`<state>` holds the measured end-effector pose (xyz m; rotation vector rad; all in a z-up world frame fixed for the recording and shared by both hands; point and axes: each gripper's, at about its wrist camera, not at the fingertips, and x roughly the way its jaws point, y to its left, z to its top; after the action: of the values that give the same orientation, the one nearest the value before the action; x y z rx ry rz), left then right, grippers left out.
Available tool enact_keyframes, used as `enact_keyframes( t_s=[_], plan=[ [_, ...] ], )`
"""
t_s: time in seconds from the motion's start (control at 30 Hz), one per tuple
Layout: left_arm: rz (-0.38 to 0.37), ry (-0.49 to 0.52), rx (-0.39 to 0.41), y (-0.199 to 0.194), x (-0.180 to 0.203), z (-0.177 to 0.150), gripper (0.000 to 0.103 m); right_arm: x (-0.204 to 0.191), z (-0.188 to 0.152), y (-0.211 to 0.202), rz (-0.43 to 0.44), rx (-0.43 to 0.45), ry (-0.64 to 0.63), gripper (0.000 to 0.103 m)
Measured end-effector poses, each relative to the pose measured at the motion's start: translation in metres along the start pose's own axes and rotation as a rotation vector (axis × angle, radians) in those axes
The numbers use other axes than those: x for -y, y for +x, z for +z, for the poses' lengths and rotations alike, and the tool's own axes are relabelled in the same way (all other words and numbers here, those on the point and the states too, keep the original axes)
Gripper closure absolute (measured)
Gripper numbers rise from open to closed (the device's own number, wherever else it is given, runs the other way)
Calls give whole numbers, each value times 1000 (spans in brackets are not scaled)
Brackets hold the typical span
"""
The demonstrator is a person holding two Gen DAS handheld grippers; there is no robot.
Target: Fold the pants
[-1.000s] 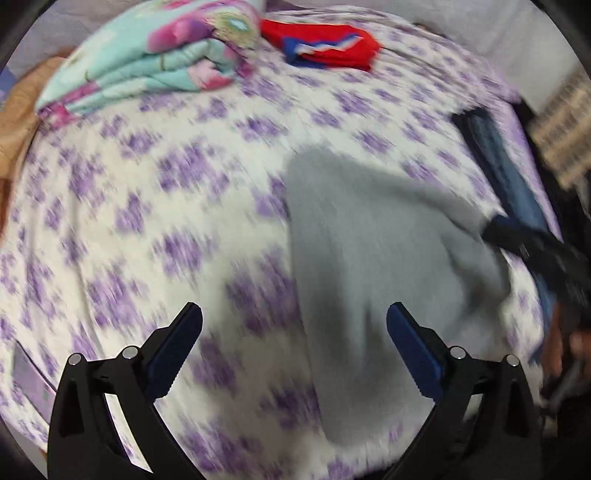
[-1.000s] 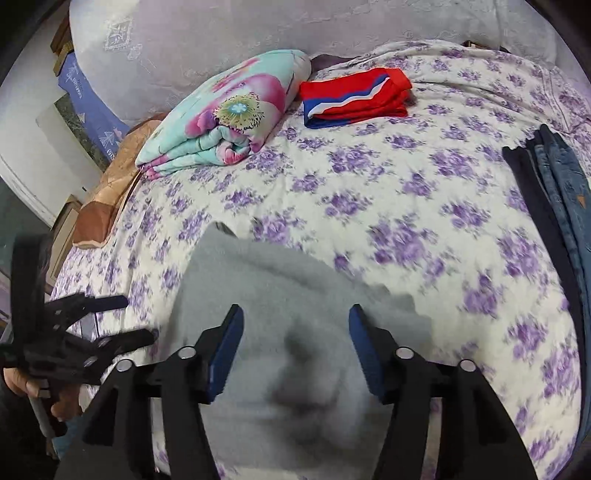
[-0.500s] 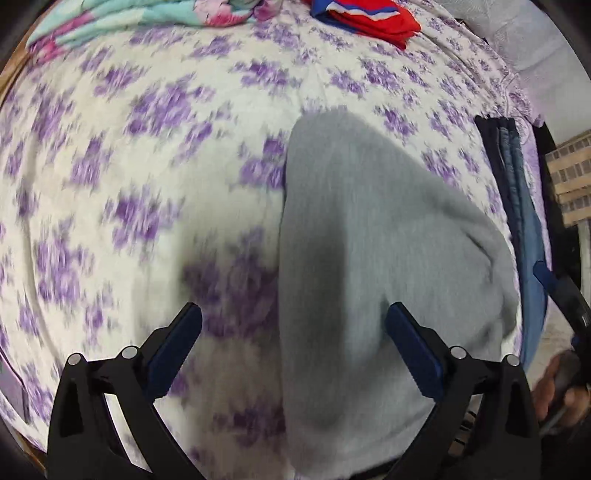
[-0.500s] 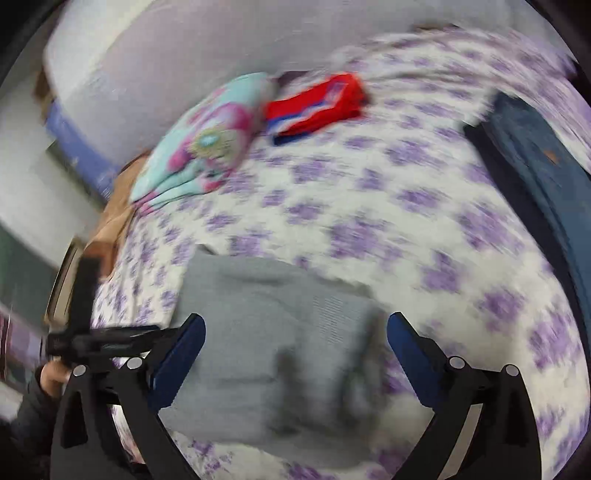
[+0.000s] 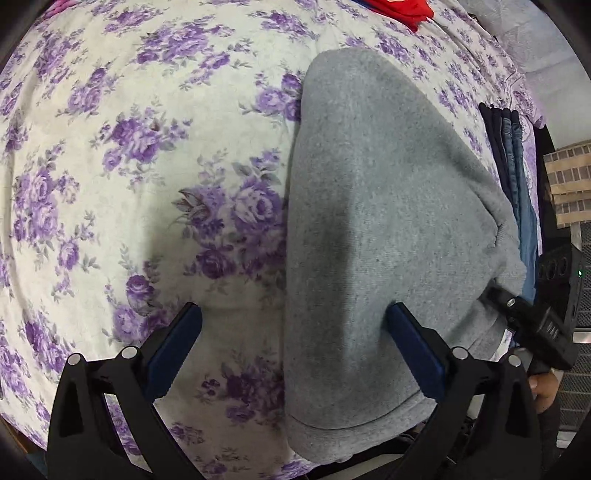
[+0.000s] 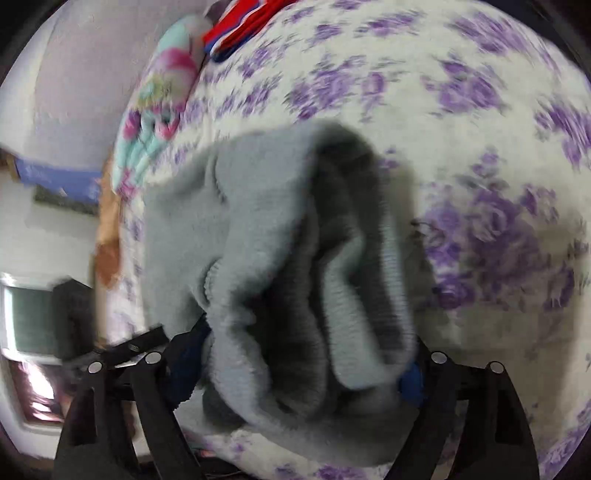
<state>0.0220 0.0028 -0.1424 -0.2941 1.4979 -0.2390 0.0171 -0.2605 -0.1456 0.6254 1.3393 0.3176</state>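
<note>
The grey pants [image 5: 369,206] lay on the floral bedsheet [image 5: 147,166], long axis running toward twelve o'clock from the wide-open, empty left gripper [image 5: 295,350]. The right gripper [image 6: 295,369] was nearer, its jaws closing around the bunched waistband.

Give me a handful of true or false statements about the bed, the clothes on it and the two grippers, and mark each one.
1. The gray pants lie on a bedsheet printed with purple flowers. True.
2. The left gripper is clamped shut on the pants. False: it stands wide open, with the pants' left edge between its fingers.
3. Bunched gray fabric sits between the right gripper's fingers. True; its jaws are closing.
4. A stack of dark and blue jeans lies to the right of the gray pants. True.
5. The folded red garment lies on top of the gray pants. False: it lies apart, farther up the bed.
</note>
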Motion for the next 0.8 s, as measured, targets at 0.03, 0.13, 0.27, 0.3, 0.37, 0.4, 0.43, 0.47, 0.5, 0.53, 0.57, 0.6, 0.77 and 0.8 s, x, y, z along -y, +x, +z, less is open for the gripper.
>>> enact_keyframes(
  t_s=[0.03, 0.13, 0.27, 0.3, 0.37, 0.4, 0.43, 0.47, 0.5, 0.53, 0.57, 0.6, 0.77, 0.8],
  plan=[
    [-2, -5, 1, 0, -1, 0, 4, 0, 0, 2, 9, -2, 7, 17],
    [-20, -14, -1, -3, -9, -2, 4, 10, 4, -1, 62, -28, 51, 42],
    [-26, -6, -6, -12, -7, -4, 4, 8, 3, -29, 97, 5, 27, 54],
    [-30, -2, 4, -17, -5, -4, 4, 7, 2, -40, 115, 29, 26, 54],
    [-37, 13, 18, -22, 1, -2, 5, 10, 5, -58, 102, 64, 19, 54],
    [-45, 27, 18, -23, 5, -1, 5, 16, 6, -63, 79, 73, 21, 54],
    [-51, 35, 14, -22, 9, 0, 5, 24, 7, -66, 71, 72, 33, 54],
    [-58, 45, 4, -18, 14, 1, 5, 35, 7, -67, 70, 69, 57, 54],
    [-61, 50, -4, -15, 18, 2, 5, 44, 6, -65, 65, 64, 77, 53],
    [-65, 56, -15, -10, 23, 3, 5, 48, 4, -60, 63, 59, 86, 53],
    [-69, 62, -29, -5, 28, 4, 5, 52, 2, -56, 61, 54, 93, 52],
    [-81, 68, -48, 1, 33, 5, 5, 55, -1, -50, 57, 58, 98, 51],
    [-105, 101, -117, 26, 54, 9, 4, 68, -3, -44, 87, 62, 121, 46],
    [-102, 96, -121, 29, 55, 10, 4, 70, -3, -43, 91, 58, 121, 45]
  ],
)
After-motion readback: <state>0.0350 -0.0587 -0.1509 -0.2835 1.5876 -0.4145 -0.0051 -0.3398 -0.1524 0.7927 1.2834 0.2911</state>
